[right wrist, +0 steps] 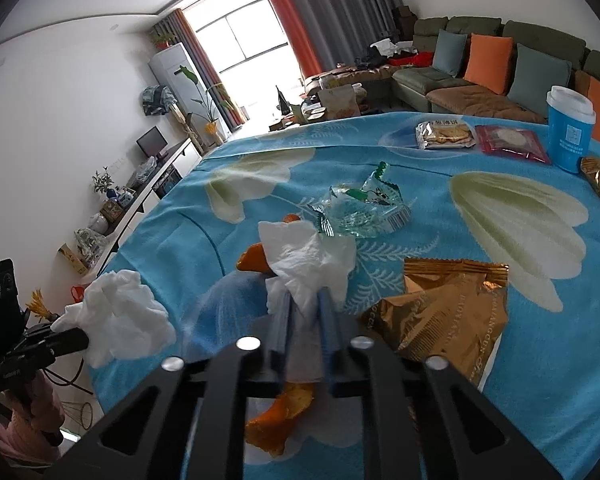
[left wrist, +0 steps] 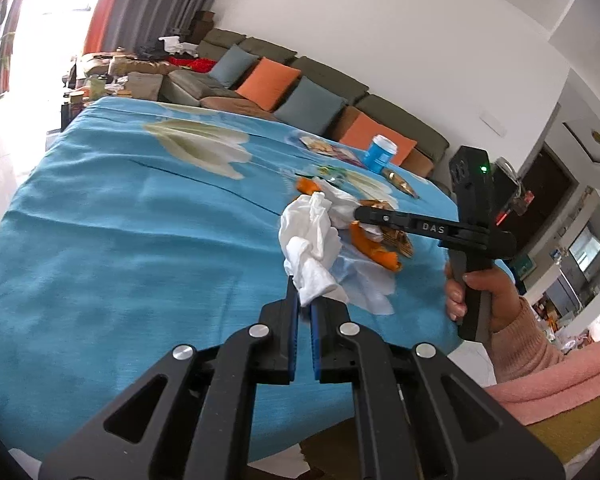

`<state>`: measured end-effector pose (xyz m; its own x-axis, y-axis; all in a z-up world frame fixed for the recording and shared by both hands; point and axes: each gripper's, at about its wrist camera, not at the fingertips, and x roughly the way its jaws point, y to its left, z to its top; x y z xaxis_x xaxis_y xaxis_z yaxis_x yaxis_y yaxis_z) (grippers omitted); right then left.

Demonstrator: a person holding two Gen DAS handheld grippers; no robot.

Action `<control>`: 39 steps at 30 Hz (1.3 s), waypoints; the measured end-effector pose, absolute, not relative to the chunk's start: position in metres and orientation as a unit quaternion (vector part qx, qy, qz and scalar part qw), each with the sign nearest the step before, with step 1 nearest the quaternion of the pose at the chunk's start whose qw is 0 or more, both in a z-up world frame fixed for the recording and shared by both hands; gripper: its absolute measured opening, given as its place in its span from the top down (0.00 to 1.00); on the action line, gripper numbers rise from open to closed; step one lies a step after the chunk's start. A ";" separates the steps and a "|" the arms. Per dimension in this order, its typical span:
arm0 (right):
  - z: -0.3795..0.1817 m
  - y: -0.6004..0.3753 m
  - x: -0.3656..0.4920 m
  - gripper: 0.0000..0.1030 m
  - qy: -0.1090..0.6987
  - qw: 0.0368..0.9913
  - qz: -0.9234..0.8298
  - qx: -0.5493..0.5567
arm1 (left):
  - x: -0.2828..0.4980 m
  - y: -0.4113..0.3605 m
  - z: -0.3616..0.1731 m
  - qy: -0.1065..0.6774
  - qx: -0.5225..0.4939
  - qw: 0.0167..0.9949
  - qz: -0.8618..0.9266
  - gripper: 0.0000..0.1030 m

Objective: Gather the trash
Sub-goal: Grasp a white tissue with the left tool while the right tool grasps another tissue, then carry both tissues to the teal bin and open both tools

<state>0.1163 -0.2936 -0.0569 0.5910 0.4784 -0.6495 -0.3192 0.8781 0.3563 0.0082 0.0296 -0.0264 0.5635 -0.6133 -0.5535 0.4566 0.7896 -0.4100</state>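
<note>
- Right gripper: jaws closed on a crumpled white tissue, pinched at its near edge; tissue at the middle of the blue floral tabletop, apparently still touching it.
- Left gripper: jaws nearly shut on a second white tissue wad, held clear of the cloth, just left of the right gripper's tip.
- Lift the right tissue straight up before moving sideways; judged necessary, since the orange peel lies partly under it and may drag along.
- Keep both grips firm during travel; soft paper likely slips from a loose pinch.
- Keep the two grippers apart while lifting, to avoid tangling the two wads.
- Appearance of the tissues: thin, creased, white, bunched into loose folds, no visible stain.
- Remaining trash near the grip point: a gold foil wrapper just right, a clear wrapper with green print beyond, a second peel piece under the right gripper.
- Blue lidded cup and sealed snack packs stand well apart at the far edge; judged not trash.
</note>
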 end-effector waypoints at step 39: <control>-0.013 -0.179 0.084 0.94 0.342 0.850 0.394 0.080 | -0.014 0.132 -0.012 0.320 -0.149 0.919 -0.174 0.95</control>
